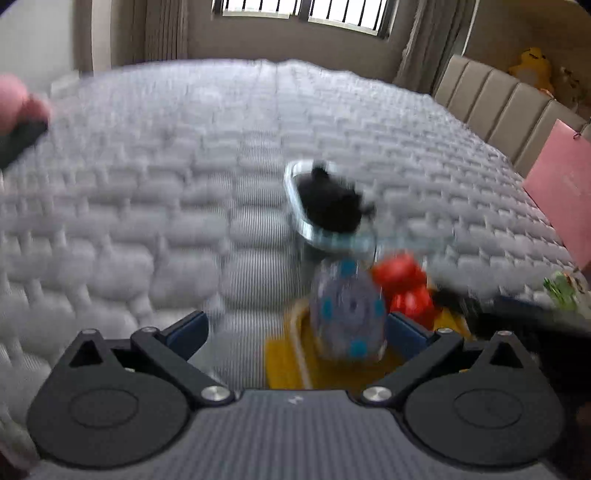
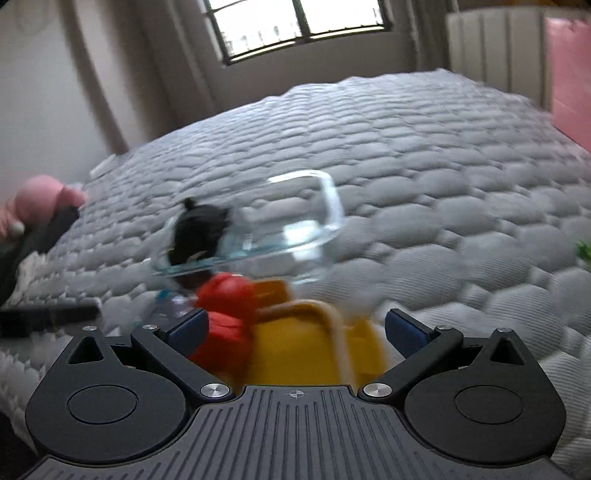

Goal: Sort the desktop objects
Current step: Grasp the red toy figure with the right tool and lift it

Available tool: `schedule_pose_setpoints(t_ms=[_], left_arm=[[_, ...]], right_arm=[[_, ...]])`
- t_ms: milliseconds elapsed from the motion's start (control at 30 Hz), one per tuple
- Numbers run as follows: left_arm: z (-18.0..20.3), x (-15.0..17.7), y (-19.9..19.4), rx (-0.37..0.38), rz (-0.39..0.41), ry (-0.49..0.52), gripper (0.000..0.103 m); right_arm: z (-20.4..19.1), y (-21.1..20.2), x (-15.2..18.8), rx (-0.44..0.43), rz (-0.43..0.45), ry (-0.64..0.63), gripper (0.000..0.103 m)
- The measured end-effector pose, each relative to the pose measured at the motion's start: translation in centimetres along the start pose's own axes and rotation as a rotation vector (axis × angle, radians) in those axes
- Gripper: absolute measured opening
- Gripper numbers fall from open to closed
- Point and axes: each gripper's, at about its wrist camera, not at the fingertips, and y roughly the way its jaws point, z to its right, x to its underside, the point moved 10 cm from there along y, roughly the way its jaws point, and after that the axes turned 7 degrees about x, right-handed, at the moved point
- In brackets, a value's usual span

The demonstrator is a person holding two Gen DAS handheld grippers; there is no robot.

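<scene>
On the grey quilted mattress [image 1: 184, 184], a clear glass dish [image 1: 325, 236] lay with its long axis running away from my left claw [image 1: 295, 326], and a black bundle [image 1: 328, 201] filled its far end. From the right wrist the same dish [image 2: 295, 229] read as tilted, its long axis slanting up to the right, the black bundle [image 2: 201, 225] at its lower left end (both views were badly blurred, so I would not swear to the angle). Just in front of the dish sat a yellow container [image 1: 288, 362] with a pale rim, a grey object with blue dots [image 1: 347, 306] over it, and a red item [image 1: 402, 284] touching that object's right side.

My left claw stood released, blue pads wide apart and gripping nothing, the dotted object between them. My right claw [image 2: 295, 326] was likewise spread, with the red item [image 2: 225, 314] by its left pad and the yellow container [image 2: 295, 350] between the fingers; nothing was pinched.

Left of the pile the mattress lay open right up to its far edge. A pink bag [image 1: 561, 192] and a padded headboard [image 1: 491, 107] bounded the right side, a pink shape [image 2: 37, 199] the left. Beyond were a barred window [image 1: 303, 14] and curtains.
</scene>
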Motion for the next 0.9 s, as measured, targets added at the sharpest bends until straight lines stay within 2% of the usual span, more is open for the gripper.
schedule_pose_setpoints(t_ms=[100, 300, 333, 367, 433, 500, 600, 633, 733, 900], left_arm=[[-0.7, 1.6, 0.8, 0.005, -0.026, -0.015, 0.103], [-1.5, 2.5, 1.1, 0.041, -0.031, -0.038, 0.103], [-1.6, 2.4, 1.0, 0.044, -0.027, -0.04, 0.103], [-1.7, 2.4, 1.0, 0.047, -0.024, -0.044, 0.103], [-1.9, 2.4, 1.2, 0.053, -0.025, -0.057, 0.103], [-2.1, 2.5, 1.3, 0.057, -0.027, -0.068, 0.103], [-2.2, 2.5, 1.6, 0.06, -0.033, -0.081, 0.103], [-2.2, 2.5, 1.7, 0.059, -0.034, -0.083, 0.103], [-2.2, 2.4, 1.8, 0.052, -0.035, -0.087, 0.103], [-1.7, 2.4, 2.1, 0.038, -0.043, -0.081, 0.103]], right_arm=[[-2.7, 0.8, 0.0, -0.005, -0.018, -0.051, 0.103], [-4.2, 2.6, 1.1, -0.034, -0.106, 0.017, 0.101], [-4.3, 2.8, 1.3, -0.037, -0.112, 0.017, 0.098], [-4.5, 3.0, 1.5, -0.04, -0.12, 0.016, 0.091], [-4.9, 3.1, 1.7, -0.095, -0.133, 0.033, 0.079], [-5.3, 3.4, 2.0, -0.151, -0.166, 0.071, 0.077], [-5.2, 3.4, 2.1, -0.165, -0.168, 0.073, 0.076], [-5.1, 3.3, 2.1, -0.165, -0.164, 0.071, 0.073], [-4.6, 2.8, 1.6, -0.147, -0.135, 0.066, 0.055], [-3.7, 2.1, 1.0, -0.153, -0.12, 0.057, 0.055]])
